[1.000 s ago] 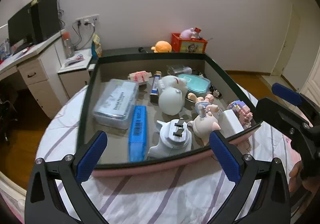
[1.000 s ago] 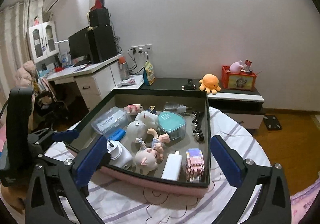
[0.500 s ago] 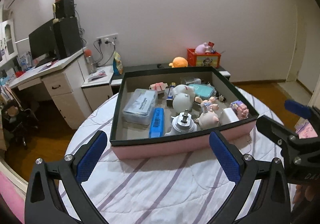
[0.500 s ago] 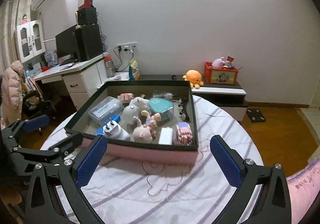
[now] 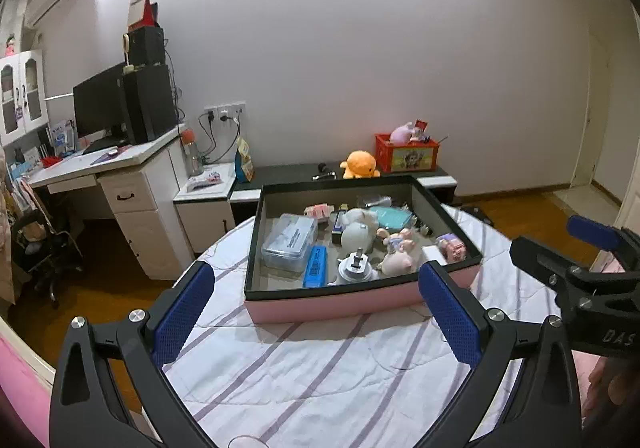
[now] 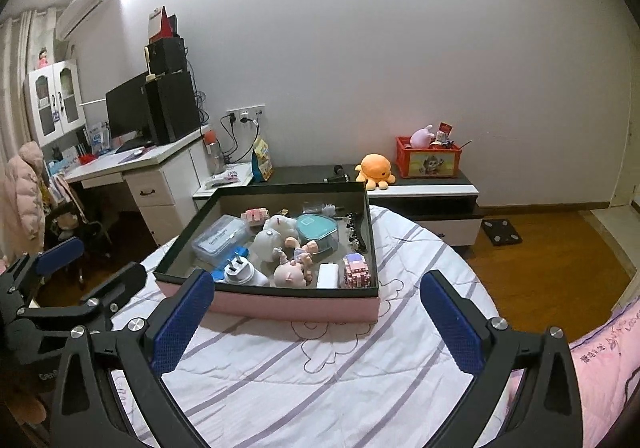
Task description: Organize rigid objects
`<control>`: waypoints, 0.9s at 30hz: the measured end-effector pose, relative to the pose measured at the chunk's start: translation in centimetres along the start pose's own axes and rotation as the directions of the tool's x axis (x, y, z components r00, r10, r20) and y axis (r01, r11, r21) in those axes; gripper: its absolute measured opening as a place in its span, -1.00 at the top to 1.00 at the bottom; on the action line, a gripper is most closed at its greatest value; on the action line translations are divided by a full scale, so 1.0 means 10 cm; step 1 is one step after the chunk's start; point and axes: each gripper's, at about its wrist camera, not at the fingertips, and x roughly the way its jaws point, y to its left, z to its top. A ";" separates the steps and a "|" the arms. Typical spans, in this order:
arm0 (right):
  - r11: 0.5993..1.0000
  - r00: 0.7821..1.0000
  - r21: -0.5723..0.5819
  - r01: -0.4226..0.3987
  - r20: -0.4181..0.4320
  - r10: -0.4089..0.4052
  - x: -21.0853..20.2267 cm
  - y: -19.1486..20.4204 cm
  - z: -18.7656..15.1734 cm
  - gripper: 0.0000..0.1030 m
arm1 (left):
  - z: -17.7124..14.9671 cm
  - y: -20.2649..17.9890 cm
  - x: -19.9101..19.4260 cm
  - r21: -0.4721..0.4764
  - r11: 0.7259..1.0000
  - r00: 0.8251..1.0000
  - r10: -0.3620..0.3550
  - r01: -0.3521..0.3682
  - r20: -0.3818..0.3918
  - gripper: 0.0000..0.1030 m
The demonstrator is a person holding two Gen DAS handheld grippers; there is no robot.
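A pink box with a black rim [image 5: 360, 304] [image 6: 296, 306] stands on a striped white cloth. It holds a clear plastic case [image 5: 289, 242], a blue bar [image 5: 317, 271], a white plug adapter [image 5: 356, 268], a white round toy [image 5: 358, 234], a pink doll [image 5: 394, 252], a teal case [image 6: 317, 229] and a pink block toy [image 6: 356, 271]. My left gripper [image 5: 320, 314] is open and empty, well back from the box. My right gripper [image 6: 318, 318] is open and empty, also back from the box.
The round table's cloth [image 5: 320, 368] lies between the grippers and the box. A white desk [image 5: 132, 188] with a monitor stands at left. A low black cabinet [image 6: 420, 188] behind the box carries an orange plush [image 6: 376, 168] and a red crate [image 6: 428, 158].
Both grippers have pulled back and up from the box, which now looks smaller and farther. Both stay open and empty.
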 end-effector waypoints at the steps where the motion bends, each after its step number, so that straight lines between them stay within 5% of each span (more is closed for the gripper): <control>1: 1.000 1.000 -0.004 0.007 0.001 -0.007 -0.05 0.02 0.00 -1.00 | 0.01 0.00 -0.05 -0.001 1.000 1.000 0.002 -0.002 0.005 -1.00; 11: 0.998 0.991 -0.058 0.035 0.129 -0.027 -0.87 0.23 0.00 -1.00 | 0.02 0.02 -0.96 -0.007 0.999 0.987 0.046 -0.045 0.151 -1.00; 20: 0.991 0.950 -0.107 0.079 0.308 -0.043 -1.94 0.50 -0.07 -1.00 | 0.00 0.07 -2.08 -0.023 0.997 0.944 0.079 -0.076 0.320 -1.00; 27: 0.987 0.918 -0.117 0.112 0.393 -0.058 -2.47 0.65 -0.18 -1.00 | -0.12 0.07 -2.61 -0.049 0.997 0.923 0.075 -0.061 0.378 -1.00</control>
